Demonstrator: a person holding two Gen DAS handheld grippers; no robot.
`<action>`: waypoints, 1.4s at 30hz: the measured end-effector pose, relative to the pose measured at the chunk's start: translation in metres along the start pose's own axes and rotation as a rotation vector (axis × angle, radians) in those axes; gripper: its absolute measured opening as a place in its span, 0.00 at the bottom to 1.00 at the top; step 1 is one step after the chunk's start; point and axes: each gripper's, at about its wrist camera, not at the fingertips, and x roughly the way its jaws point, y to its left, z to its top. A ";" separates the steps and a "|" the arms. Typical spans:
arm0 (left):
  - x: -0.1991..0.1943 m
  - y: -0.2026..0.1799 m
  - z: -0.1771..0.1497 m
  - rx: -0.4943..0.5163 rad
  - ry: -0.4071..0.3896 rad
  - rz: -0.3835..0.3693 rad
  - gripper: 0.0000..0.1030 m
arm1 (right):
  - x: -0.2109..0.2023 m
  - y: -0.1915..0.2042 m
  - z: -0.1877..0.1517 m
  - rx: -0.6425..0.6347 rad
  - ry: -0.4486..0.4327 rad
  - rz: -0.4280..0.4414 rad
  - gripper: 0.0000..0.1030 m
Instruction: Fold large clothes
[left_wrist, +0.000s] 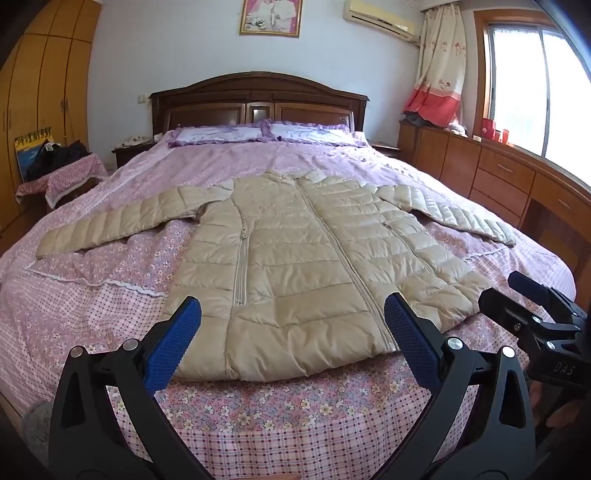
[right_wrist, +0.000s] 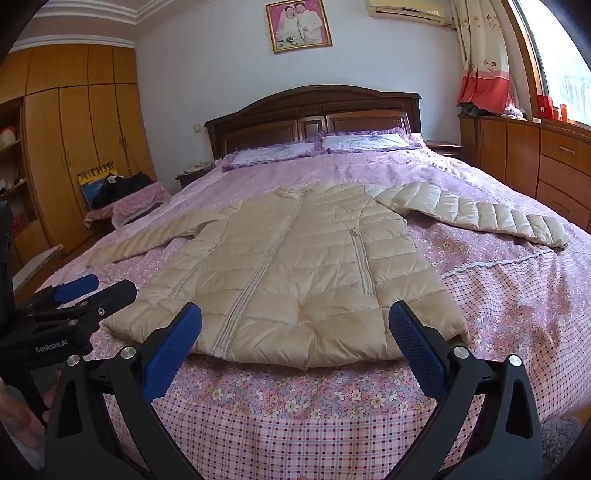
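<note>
A beige quilted down jacket (left_wrist: 303, 258) (right_wrist: 295, 266) lies flat on the bed, front up and zipped, with both sleeves spread out to the sides and its hem toward me. My left gripper (left_wrist: 293, 314) hovers open above the hem, its blue pads wide apart with nothing between them. My right gripper (right_wrist: 295, 317) is also open and empty, over the hem's right half. Each gripper shows at the edge of the other's view: the right gripper (left_wrist: 517, 291) and the left gripper (right_wrist: 88, 288).
The bed's pink floral and checked cover (left_wrist: 258, 417) (right_wrist: 314, 417) spreads around the jacket. Two pillows (left_wrist: 266, 133) lie by the dark wooden headboard (left_wrist: 258, 99). Wooden drawers (left_wrist: 498, 177) line the right side under a window; a wardrobe (right_wrist: 74, 147) and cluttered stool (right_wrist: 125, 199) stand left.
</note>
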 end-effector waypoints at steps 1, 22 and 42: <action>-0.006 -0.007 -0.003 0.012 -0.005 0.002 0.96 | 0.000 0.000 0.000 0.001 0.001 0.000 0.95; -0.005 -0.005 -0.002 0.009 0.000 0.005 0.96 | 0.002 -0.001 -0.002 0.001 0.002 0.000 0.95; -0.004 -0.001 -0.001 -0.002 0.010 0.010 0.96 | 0.002 0.000 -0.002 0.008 0.003 0.014 0.95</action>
